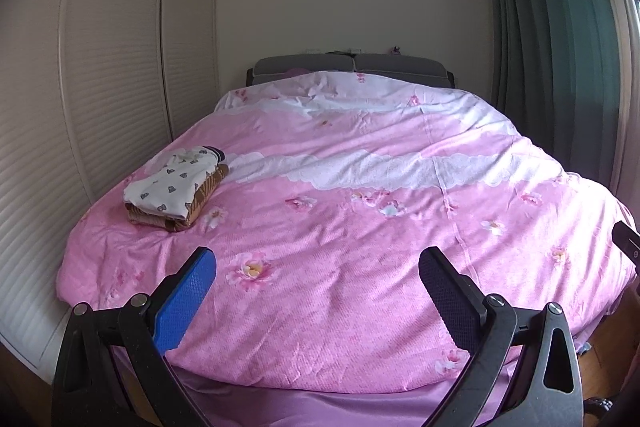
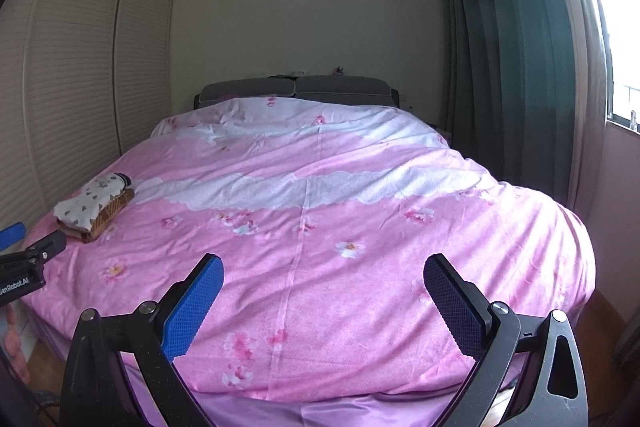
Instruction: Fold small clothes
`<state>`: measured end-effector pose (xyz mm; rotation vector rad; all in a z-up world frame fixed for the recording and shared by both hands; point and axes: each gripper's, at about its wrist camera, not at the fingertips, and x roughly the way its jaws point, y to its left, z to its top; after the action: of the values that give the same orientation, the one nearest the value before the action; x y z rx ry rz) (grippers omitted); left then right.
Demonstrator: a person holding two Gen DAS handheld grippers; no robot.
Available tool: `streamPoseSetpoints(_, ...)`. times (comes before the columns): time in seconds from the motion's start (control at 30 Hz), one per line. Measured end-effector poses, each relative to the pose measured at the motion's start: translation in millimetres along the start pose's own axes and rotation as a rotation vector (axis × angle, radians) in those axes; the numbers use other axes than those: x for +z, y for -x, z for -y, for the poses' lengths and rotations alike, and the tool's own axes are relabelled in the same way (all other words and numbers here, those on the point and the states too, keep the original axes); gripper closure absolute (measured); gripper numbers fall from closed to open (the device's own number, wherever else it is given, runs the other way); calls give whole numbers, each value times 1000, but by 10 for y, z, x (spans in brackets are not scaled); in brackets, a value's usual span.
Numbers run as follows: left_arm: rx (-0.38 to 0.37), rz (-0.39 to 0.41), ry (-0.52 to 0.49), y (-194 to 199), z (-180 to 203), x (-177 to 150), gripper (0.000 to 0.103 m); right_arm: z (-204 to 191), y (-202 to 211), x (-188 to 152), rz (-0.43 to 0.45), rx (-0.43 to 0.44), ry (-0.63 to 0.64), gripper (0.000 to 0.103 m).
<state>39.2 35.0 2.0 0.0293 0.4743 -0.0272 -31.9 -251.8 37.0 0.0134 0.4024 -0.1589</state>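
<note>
Left hand-held gripper [image 1: 318,267]: released, its blue-padded fingers spread wide with nothing between them; it hangs over the foot end of the bed, well short of the pile of clothes.
Right hand-held gripper [image 2: 324,273]: likewise released and empty, over the foot end, on the far side of its partner from the pile.
Bed [image 1: 360,307]: covered by a rumpled pink flowered quilt; its near half, in front of the pile, is bare of any loose garment.
Pile of clothes [image 1: 174,189]: folded, a white printed piece on top of brown striped ones, lying near the bed's left edge, closer to the wardrobe than to the curtain.
Risk, grasp: if a fresh garment is laid on the quilt, the fingers may well pinch the soft quilt along with it and drag up a ridge.
Risk, pile: it sits close to the bed's edge, so a tug on the quilt or a brush from the left hand-held gripper could tip it or undo the folds.
Containers: none in view on the bed; no basket or box.
Wardrobe [image 1: 120,67]: beyond the pile, its slatted doors closed, contents hidden.
</note>
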Motion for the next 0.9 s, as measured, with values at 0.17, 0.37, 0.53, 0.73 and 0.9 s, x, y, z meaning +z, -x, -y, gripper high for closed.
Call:
streamPoseSetpoints(0.17,-4,-6,1,-1,10,1,0,-7,4,-2,-1,1,0,2)
streamPoseSetpoints(0.37,-9,-7,1,-9,20,3,0,-8,7,-1,0,2,-3,2)
streamPoseSetpoints(0.53,-18,-13,-8,-14,38,-28,0,-1,2,0,-3,7,-5,2)
streamPoseSetpoints(0.73,-22,-13,-5,-9,38,-23,0,1,2,2,-4,8,-6,2)
streamPoseSetpoints(0.9,-27,-17,-7,-10,34,-10,0,-1,-6,1,-7,9,-1,2)
